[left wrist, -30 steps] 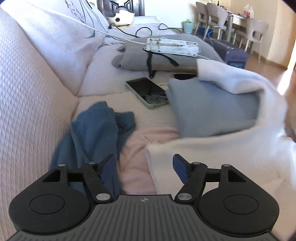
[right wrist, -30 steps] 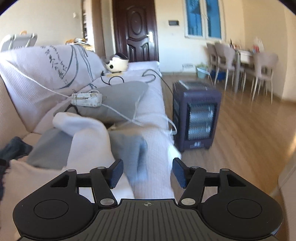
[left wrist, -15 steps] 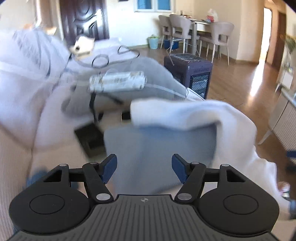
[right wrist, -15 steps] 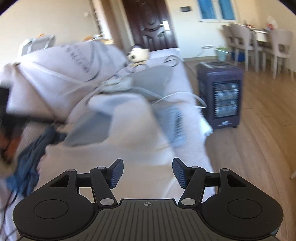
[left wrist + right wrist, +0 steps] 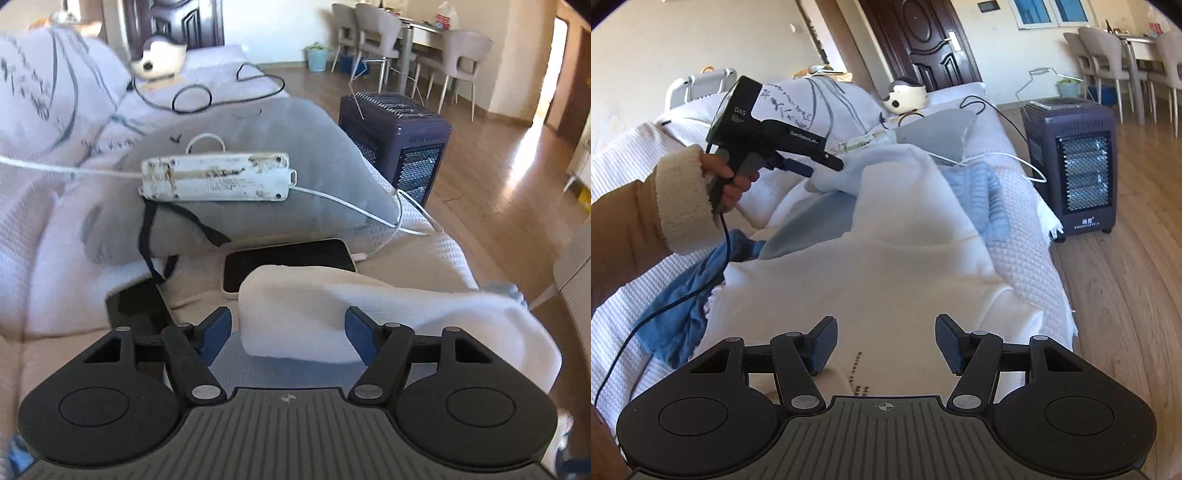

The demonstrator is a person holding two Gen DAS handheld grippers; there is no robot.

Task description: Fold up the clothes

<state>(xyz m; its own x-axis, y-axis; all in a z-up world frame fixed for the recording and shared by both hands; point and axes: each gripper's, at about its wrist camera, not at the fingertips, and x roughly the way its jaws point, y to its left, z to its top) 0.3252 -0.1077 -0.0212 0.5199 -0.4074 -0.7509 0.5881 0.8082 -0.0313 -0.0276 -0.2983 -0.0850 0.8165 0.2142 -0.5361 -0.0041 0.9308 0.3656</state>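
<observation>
Reaching for the white sweater's (image 5: 886, 266) folded sleeve on the sofa (image 5: 1015, 258).
Left claw (image 5: 288, 328) is closing around the sleeve, pads apart from it; right claw (image 5: 884, 345) hovers open above. Pinch one layer only.

You face a white quilted sofa (image 5: 1015, 258) beside a wood floor (image 5: 1126, 295). On its seat lie a white garment (image 5: 886, 277), a blue garment (image 5: 687, 291), a grey cushion (image 5: 288, 147) carrying a power strip (image 5: 214, 177), and two dark phones (image 5: 288, 258).
</observation>
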